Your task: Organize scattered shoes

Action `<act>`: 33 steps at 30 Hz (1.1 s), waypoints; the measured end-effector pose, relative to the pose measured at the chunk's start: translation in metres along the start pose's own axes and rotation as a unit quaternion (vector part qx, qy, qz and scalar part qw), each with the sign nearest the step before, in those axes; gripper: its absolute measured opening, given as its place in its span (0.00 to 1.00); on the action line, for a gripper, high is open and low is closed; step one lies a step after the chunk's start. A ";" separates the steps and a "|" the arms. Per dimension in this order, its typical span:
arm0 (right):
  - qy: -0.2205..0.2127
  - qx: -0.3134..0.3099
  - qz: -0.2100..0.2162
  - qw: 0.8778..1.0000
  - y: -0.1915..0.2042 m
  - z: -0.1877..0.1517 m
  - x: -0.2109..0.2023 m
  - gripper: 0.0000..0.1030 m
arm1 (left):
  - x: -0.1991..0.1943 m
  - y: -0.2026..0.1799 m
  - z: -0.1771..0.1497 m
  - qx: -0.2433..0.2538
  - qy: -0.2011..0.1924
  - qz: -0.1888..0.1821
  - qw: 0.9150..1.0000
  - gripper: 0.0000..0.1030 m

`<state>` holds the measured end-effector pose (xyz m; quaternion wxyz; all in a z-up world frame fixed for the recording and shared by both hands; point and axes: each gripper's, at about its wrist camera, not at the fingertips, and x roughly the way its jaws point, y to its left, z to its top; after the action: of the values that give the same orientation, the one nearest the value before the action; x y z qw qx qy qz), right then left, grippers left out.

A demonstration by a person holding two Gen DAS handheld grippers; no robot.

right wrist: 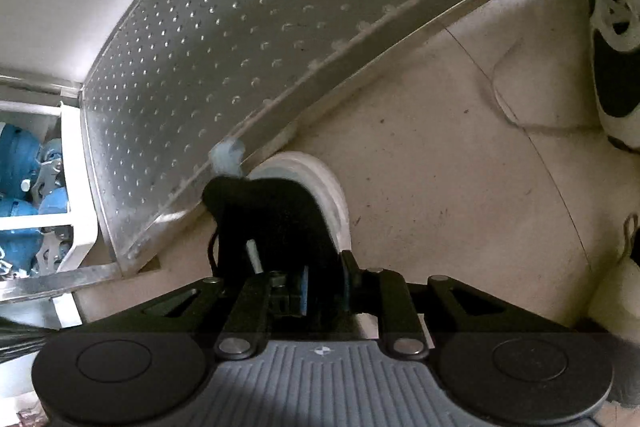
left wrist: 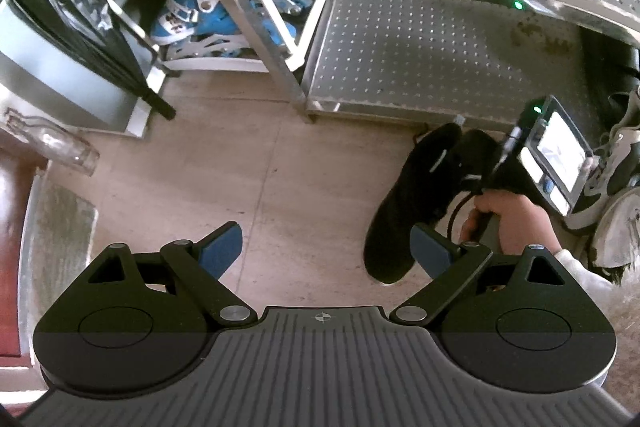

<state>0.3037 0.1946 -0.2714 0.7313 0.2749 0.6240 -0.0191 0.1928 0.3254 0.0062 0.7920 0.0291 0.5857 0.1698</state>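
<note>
Beside the perforated shelf (right wrist: 208, 67), right gripper (right wrist: 320, 291) clasps a half-hidden black shoe (right wrist: 272, 219); left gripper (left wrist: 326, 247) gapes empty.

Each pair of tongs has matte black linkage arms with silver pivot screws, blue pads (left wrist: 222, 247) and a ribbed grey base bearing a small crosshair mark. The right tongs (right wrist: 322, 287) match the left tongs (left wrist: 328, 247). At the right of the left-wrist frame, a white sleeve (left wrist: 580, 267) covers the wrist.

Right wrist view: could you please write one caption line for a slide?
Right gripper holds a black shoe low over the floor beside the perforated metal shelf.
</note>
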 end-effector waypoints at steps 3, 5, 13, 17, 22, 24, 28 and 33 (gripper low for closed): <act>-0.004 -0.060 0.000 0.998 0.008 0.000 -0.001 0.21 | -0.003 -0.003 0.000 0.002 -0.003 -0.001 1.000 0.92; 0.002 -0.086 0.003 0.996 0.010 0.003 -0.001 0.23 | -0.007 -0.006 0.000 0.003 -0.007 -0.005 1.000 0.92; 0.029 -0.305 -0.004 0.952 0.038 0.005 -0.010 0.19 | -0.014 -0.015 -0.004 0.001 -0.010 -0.013 1.000 0.92; -0.006 -0.428 -0.044 0.903 0.060 -0.015 -0.012 0.13 | -0.015 -0.016 -0.004 -0.001 -0.009 -0.010 1.000 0.92; 0.023 -0.393 -0.048 0.918 0.061 -0.009 -0.006 0.25 | -0.015 -0.015 -0.002 -0.007 -0.008 -0.009 1.000 0.92; 0.054 -0.301 -0.032 0.952 0.051 0.005 -0.005 0.40 | -0.015 -0.014 -0.001 -0.009 -0.010 -0.009 1.000 0.92; 0.093 -0.134 0.006 0.987 0.012 0.008 0.015 0.42 | -0.012 -0.014 0.000 -0.009 -0.006 -0.010 1.000 0.92; 0.071 -0.255 0.002 0.964 0.029 -0.008 0.018 0.31 | -0.006 -0.015 0.000 0.001 0.001 -0.010 1.000 0.92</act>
<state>0.3112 0.2281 -0.2781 0.7308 0.0810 0.6582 0.1615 0.1948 0.3099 0.0080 0.7929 0.0235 0.5871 0.1614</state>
